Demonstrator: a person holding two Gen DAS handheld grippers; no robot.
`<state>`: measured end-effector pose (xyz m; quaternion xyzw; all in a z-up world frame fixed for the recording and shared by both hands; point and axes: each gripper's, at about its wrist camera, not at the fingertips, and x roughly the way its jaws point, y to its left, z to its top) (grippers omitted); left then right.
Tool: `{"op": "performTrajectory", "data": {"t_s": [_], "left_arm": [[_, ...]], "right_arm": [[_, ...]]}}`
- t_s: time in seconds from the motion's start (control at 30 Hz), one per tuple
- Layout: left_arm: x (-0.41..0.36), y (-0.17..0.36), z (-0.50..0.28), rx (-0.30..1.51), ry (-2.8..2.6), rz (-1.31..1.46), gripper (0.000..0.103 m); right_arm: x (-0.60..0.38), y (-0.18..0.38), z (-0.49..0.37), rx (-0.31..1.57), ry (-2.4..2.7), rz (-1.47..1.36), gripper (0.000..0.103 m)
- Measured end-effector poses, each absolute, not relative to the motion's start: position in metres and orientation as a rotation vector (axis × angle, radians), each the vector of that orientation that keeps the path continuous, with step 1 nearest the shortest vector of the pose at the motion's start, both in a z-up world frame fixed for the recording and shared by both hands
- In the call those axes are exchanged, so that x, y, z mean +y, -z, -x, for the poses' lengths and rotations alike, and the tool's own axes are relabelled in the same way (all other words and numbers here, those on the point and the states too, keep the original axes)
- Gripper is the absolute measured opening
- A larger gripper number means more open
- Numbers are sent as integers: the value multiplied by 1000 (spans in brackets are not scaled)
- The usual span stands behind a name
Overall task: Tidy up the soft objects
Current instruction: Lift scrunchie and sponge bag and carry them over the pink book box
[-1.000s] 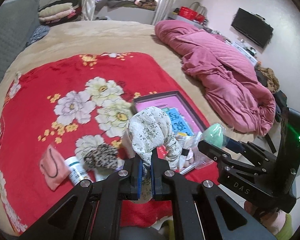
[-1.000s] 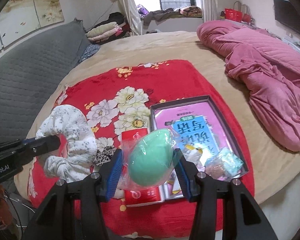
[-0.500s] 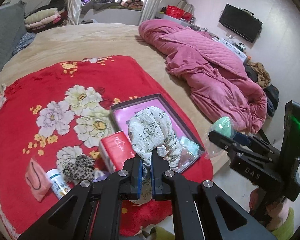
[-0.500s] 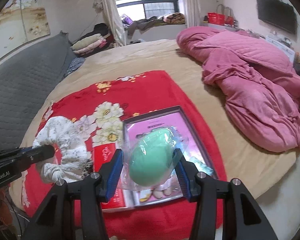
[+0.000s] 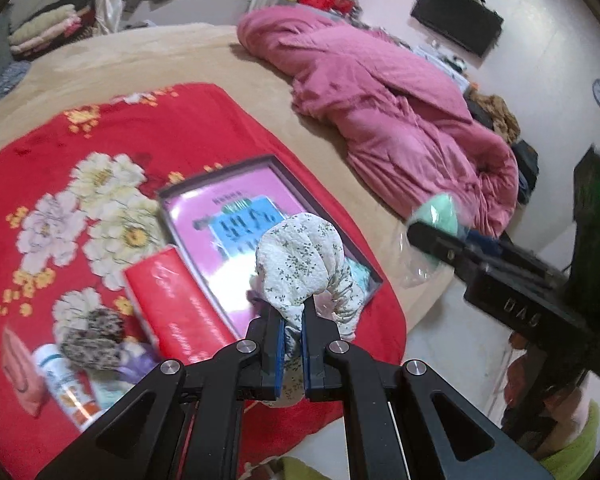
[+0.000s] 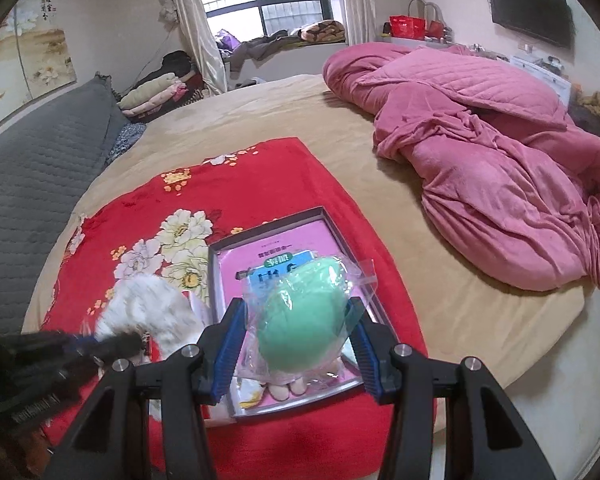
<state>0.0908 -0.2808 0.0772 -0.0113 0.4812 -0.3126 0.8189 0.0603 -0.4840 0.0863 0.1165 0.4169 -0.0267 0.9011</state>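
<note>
Nearest, the left tongs [image 5: 291, 322] are clamped tight on a white floral scrunchie [image 5: 304, 264]. The right tongs [image 6: 298, 334] are partly spread, gripping a green sponge egg [image 6: 304, 320] sealed in a clear plastic bag [image 6: 362, 276]. Both items hang above the dark-framed tray [image 6: 268, 226] on the red floral blanket [image 6: 236, 176]; the tray holds a pink printed sheet [image 5: 240, 208] and small packets. Beyond, a pink quilt [image 6: 480, 152] lies on the bed.

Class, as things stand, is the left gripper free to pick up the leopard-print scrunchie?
Probably not: the left gripper is shut on the floral cloth, though the scrunchie lies uncovered.
</note>
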Motion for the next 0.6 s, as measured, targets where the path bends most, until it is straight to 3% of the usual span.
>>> {"op": "performTrajectory", "data": {"t_s": [0.6], "left_arm": [[-378, 24, -102, 1180, 752, -57, 6]], "right_arm": [[-523, -45, -74, 949, 106, -250, 51]]}}
